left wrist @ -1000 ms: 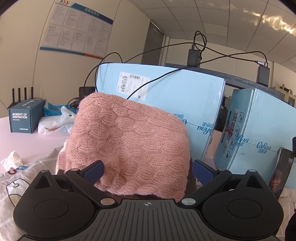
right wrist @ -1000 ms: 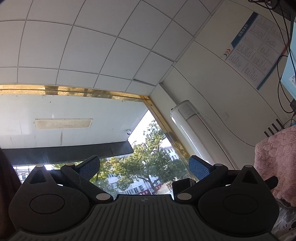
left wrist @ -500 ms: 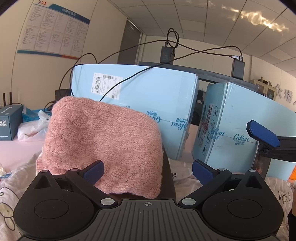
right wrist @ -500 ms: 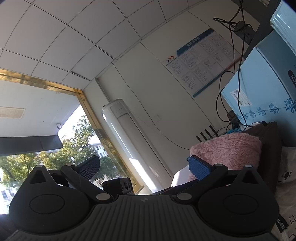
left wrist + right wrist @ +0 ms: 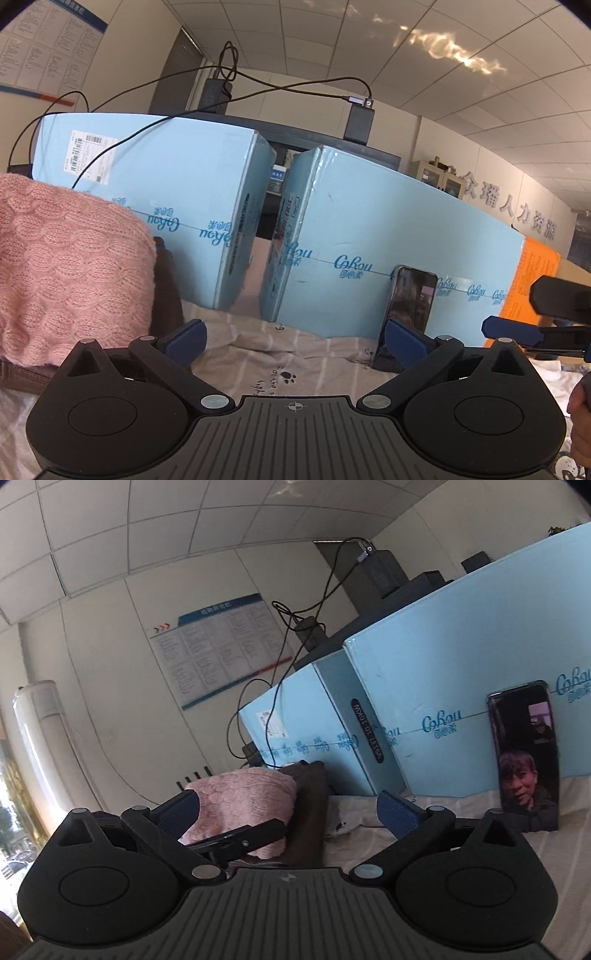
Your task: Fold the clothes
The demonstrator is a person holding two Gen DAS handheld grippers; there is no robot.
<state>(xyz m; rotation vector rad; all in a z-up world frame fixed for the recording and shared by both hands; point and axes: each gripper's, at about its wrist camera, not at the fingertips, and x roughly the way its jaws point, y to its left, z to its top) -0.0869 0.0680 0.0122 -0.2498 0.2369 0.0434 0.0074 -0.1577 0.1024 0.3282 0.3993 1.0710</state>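
A folded pink cable-knit sweater [image 5: 70,269] lies at the left on top of a dark brown garment [image 5: 168,284]; both show again, pink sweater [image 5: 255,801] and brown garment [image 5: 310,812], in the right wrist view. A pale striped cloth with paw prints [image 5: 295,354] covers the surface below my fingers. My left gripper [image 5: 293,341] is open and holds nothing, right of the sweater. My right gripper [image 5: 288,810] is open too, empty, aimed at the sweater pile. Its blue fingertip [image 5: 511,328] enters the left wrist view at the far right. The left gripper's dark finger [image 5: 240,836] crosses the right view.
Two light blue cardboard boxes [image 5: 388,236] stand behind the cloth with a gap between them. A phone [image 5: 408,306] leans upright against the right box, phone [image 5: 524,757] with a lit screen. Cables and black adapters [image 5: 360,122] hang over the boxes. A hand [image 5: 580,417] shows at the right edge.
Both grippers have swung to the right. The sweater slid to the left edge of the left view; the right view dropped from the window and ceiling to the boxes and phone.
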